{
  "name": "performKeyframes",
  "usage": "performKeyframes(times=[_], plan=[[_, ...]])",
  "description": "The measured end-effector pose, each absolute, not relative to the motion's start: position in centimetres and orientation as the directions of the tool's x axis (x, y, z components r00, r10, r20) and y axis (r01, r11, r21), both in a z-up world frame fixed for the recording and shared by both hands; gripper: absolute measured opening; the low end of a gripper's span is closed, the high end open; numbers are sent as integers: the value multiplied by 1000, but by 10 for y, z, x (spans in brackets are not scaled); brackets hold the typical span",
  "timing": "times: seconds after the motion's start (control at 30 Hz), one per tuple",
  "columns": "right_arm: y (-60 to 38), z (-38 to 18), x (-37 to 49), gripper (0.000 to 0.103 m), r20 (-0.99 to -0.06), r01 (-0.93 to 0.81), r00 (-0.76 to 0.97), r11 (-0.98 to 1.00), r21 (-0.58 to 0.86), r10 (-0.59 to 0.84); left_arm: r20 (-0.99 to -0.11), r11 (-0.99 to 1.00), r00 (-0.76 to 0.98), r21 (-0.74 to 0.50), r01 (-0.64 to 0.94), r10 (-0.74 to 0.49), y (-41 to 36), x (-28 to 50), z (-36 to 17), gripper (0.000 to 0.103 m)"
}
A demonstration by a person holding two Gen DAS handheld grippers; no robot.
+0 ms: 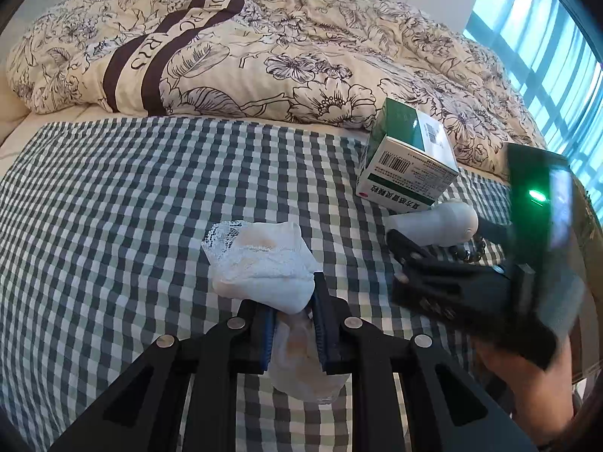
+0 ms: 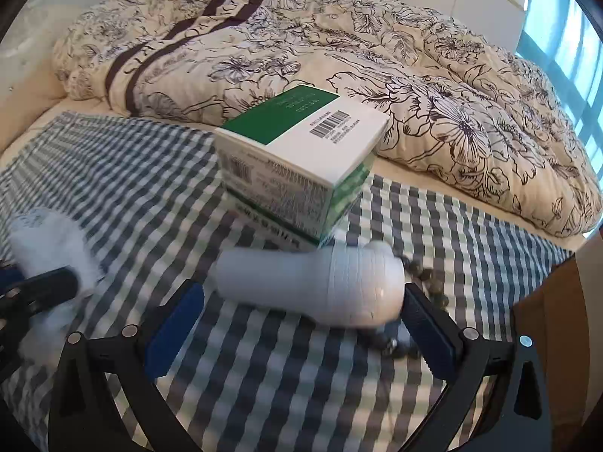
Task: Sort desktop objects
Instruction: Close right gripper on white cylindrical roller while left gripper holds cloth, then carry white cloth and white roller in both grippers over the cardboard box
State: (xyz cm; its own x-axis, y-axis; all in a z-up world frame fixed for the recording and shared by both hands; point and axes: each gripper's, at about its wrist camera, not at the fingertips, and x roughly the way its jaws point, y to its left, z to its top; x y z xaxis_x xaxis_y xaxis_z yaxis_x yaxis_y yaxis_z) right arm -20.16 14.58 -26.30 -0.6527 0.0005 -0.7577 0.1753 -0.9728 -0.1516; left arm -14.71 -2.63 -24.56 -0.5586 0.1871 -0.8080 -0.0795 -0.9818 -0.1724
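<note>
- Left gripper (image 1: 294, 324), nearest in the left wrist view: blue-padded fingers (image 1: 268, 339) clamped together on a white sock (image 1: 264, 263). Sock's body bulges out ahead of the fingertips toward 12 o'clock; a thinner part hangs down between the fingers toward 6 o'clock. Lace trim at its far end.
- Checked cloth (image 1: 150, 207) in grey, white and pale green lies under everything, spread over the bed.
- Right gripper (image 2: 301, 316), right wrist view: fingers wide apart, gripping nothing. Left pad (image 2: 177, 324) at 8 o'clock, right pad (image 2: 429, 331) at 4 o'clock.
- White bottle (image 2: 312, 282) lies on its side across the gap between those fingers, just ahead of the tips. Rounded end sits near the right pad; whether it touches, cannot tell.
- Dark bead bracelet (image 2: 429, 278) lies on the cloth just beyond the bottle's rounded end, at 3 o'clock, partly hidden by the bottle.
- Green and white box (image 2: 301, 173) stands behind the bottle at 12 o'clock, resting on a second, flatter box (image 2: 264, 222); barcodes on top and side.
- Sock and left gripper show blurred at 9 o'clock in the right wrist view.
- Floral quilt (image 2: 377, 56) is heaped farthest back, beyond the cloth's far edge.
</note>
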Motion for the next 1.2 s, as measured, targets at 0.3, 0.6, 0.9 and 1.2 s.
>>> performKeyframes(times=[0.3, 0.6, 0.9, 1.2], plan=[[151, -274, -225, 103, -793, 136, -609, -988, -72, -26, -796, -985, -581, -161, -68, 170, -34, -146, -234, 18], [156, -245, -189, 102, -754, 138, -654, -990, -41, -59, -762, -987, -628, -148, -68, 158, -34, -139, -209, 18], [170, -176, -142, 102, -683, 113, -728, -993, -19, -69, -690, -984, -702, -147, -100, 174, -19, -111, -160, 18], [184, -98, -73, 102, -541, 61, -840, -997, -39, -30, -602, -978, -771, -141, -155, 209, 4, -72, -103, 18]])
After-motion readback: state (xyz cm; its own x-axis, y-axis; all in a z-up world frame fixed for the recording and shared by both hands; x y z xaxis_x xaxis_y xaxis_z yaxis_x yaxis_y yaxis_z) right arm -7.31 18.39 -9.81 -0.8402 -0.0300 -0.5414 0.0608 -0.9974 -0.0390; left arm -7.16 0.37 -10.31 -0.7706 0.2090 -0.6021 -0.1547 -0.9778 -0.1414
